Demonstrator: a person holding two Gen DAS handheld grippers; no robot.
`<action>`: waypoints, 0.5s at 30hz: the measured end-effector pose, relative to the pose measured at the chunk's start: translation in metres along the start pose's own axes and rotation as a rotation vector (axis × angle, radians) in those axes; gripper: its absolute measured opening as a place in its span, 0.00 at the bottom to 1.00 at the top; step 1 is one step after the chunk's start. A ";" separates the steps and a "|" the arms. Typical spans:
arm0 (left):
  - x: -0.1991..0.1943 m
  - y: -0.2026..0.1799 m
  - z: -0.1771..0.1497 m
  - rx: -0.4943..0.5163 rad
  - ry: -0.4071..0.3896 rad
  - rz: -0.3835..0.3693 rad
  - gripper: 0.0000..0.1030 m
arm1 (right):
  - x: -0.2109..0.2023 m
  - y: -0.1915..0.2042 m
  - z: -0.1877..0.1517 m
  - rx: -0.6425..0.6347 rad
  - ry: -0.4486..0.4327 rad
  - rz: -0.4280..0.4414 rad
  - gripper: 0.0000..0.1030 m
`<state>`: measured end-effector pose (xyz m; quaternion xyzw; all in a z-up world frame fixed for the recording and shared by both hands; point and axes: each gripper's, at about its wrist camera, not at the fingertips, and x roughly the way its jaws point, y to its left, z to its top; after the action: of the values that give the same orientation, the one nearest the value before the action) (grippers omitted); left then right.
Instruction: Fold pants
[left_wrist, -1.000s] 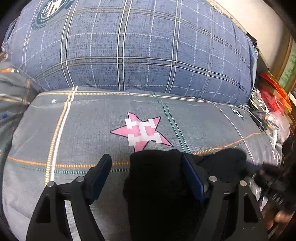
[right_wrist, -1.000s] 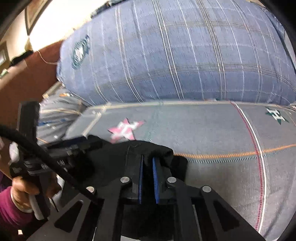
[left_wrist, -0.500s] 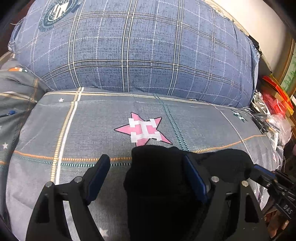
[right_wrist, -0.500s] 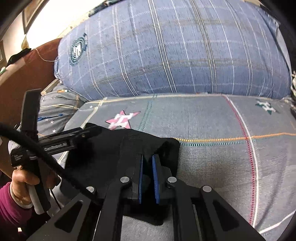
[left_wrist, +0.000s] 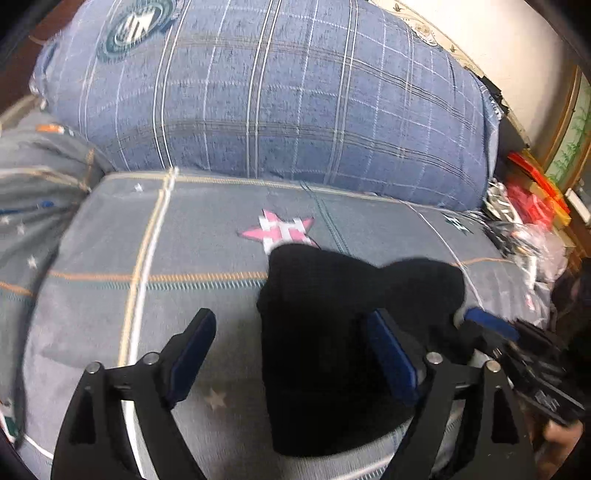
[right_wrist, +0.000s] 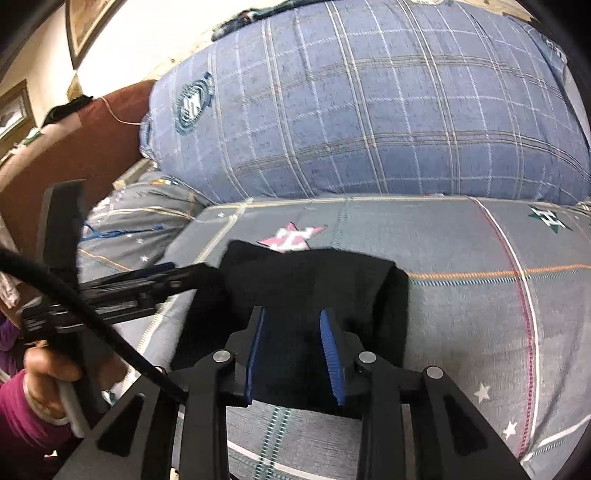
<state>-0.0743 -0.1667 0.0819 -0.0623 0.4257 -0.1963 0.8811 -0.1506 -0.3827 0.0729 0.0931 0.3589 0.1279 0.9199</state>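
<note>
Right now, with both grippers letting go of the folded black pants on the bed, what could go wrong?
1. The right gripper is opening with the black pants between its pads; pulling back too soon could drag the top layer.
2. The left gripper is opening, its right finger against the fabric, so it may snag.
3. The pants' far edge bulges up near the pink star and could spring open.

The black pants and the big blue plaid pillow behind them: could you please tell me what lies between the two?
Only bedspread, bearing a pink star print at the black pants' far edge; the blue plaid pillow lies beyond. Both wrist views show it.
</note>
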 end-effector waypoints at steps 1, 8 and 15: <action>-0.001 0.002 -0.003 -0.010 0.005 -0.019 0.89 | 0.000 -0.003 -0.001 0.007 0.000 -0.033 0.41; 0.026 0.025 -0.017 -0.083 0.085 -0.089 0.96 | 0.023 -0.040 -0.009 0.094 0.063 -0.066 0.88; 0.053 0.023 -0.020 -0.094 0.081 -0.150 1.00 | 0.053 -0.065 -0.016 0.198 0.102 0.084 0.87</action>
<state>-0.0536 -0.1662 0.0242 -0.1274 0.4636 -0.2439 0.8422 -0.1134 -0.4274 0.0107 0.1920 0.4120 0.1348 0.8805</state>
